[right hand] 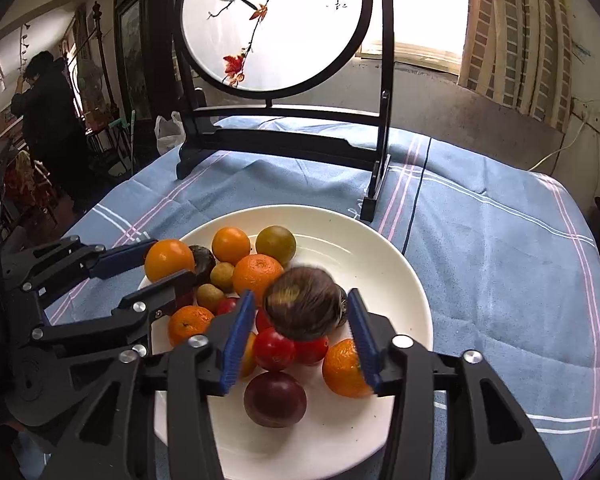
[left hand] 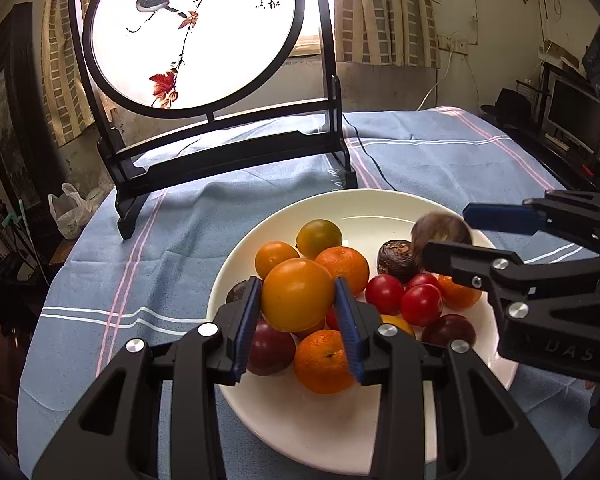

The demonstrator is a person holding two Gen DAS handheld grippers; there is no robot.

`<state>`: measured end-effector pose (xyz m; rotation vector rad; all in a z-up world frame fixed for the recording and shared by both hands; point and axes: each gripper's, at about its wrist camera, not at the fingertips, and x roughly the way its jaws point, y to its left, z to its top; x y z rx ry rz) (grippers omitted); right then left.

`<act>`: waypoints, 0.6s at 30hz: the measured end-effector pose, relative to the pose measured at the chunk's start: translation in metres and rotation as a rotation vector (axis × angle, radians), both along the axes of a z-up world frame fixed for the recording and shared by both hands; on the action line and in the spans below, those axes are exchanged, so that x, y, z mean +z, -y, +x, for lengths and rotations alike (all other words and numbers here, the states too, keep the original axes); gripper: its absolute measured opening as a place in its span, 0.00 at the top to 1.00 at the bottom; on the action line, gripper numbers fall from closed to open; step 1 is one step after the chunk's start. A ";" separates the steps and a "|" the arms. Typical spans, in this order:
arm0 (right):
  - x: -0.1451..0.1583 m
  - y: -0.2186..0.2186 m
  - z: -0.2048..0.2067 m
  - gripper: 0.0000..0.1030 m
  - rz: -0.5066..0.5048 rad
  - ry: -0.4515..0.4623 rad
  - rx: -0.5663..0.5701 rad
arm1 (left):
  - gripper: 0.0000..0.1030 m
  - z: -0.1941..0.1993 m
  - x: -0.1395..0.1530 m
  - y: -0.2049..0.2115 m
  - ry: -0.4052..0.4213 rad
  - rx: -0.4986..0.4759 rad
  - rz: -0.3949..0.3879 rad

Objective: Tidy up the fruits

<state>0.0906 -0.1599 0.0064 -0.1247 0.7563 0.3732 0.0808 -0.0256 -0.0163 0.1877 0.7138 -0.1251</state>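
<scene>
Left wrist view: looks down along my left fingers, close over the plate (left hand: 260,420).
Right wrist view: same tilt, from my right.
Shared: plate (right hand: 360,240), screen (left hand: 192,32).

I see a white plate (left hand: 380,432) lying flat, heaped with fruit. A big yellow-orange fruit (left hand: 297,294) sits on top of the pile, pinched between my left gripper's (left hand: 297,298) blue pads. Under it lie a mandarin (left hand: 325,361) and a dark purple plum (left hand: 270,347); behind it are another mandarin (left hand: 342,270) and a greenish-yellow fruit (left hand: 319,238). Red cherry tomatoes (left hand: 420,304) cluster mid-plate. A brown, blurred fruit (right hand: 303,304) sits between my right gripper's (right hand: 302,330) pads with a gap on each side, beside a wrinkled dark one (left hand: 395,261).
</scene>
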 end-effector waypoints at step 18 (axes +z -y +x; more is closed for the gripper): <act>0.051 0.024 -0.113 0.20 0.041 0.337 -0.123 | 0.05 -0.085 0.058 -0.008 0.292 0.064 -0.016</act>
